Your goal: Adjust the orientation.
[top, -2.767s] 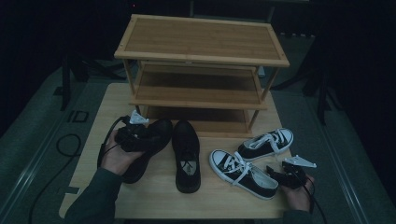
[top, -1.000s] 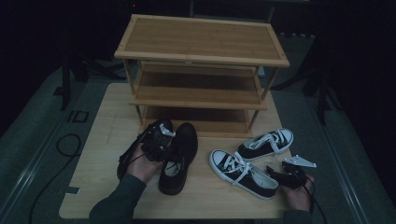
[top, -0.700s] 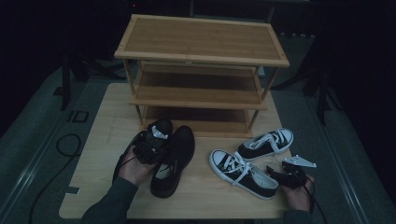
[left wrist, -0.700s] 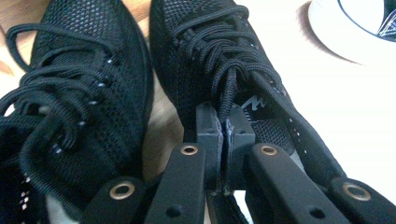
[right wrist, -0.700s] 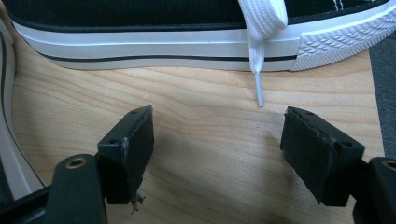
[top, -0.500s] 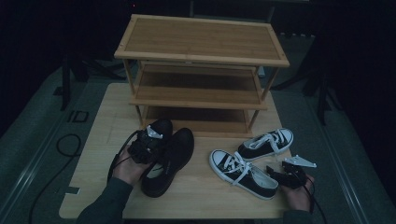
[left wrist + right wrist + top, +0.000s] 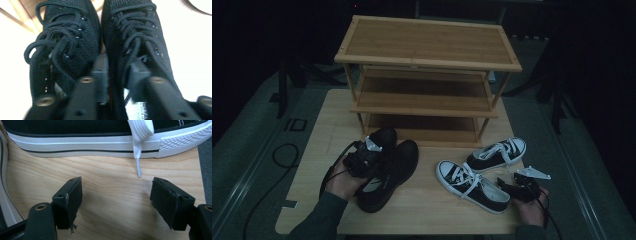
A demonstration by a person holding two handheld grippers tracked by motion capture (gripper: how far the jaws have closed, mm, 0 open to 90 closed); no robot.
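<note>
Two black lace-up shoes lie side by side on the wooden table (image 7: 327,125), the left shoe (image 7: 382,140) and the right shoe (image 7: 394,172) touching. My left gripper (image 7: 369,150) is over their heel ends. In the left gripper view its jaws have just been opening and straddle the inner collar of the right shoe (image 7: 135,37), beside the left shoe (image 7: 65,45); the pads stand off it, so my left gripper (image 7: 117,75) is open. My right gripper (image 7: 116,195) is open above bare wood, close to the white sole of a black-and-white sneaker (image 7: 87,143) with its lace tip (image 7: 138,170) hanging down.
A three-tier bamboo shoe rack (image 7: 427,45) stands at the back of the table. A pair of black-and-white sneakers, one nearer (image 7: 472,186) and one farther back (image 7: 497,152), lies at the right, with my right gripper (image 7: 512,187) beside the nearer one. Dark floor surrounds the table.
My left hand has slid the right black shoe leftward and angled it against the left black shoe. The right hand and the sneakers have stayed put.
</note>
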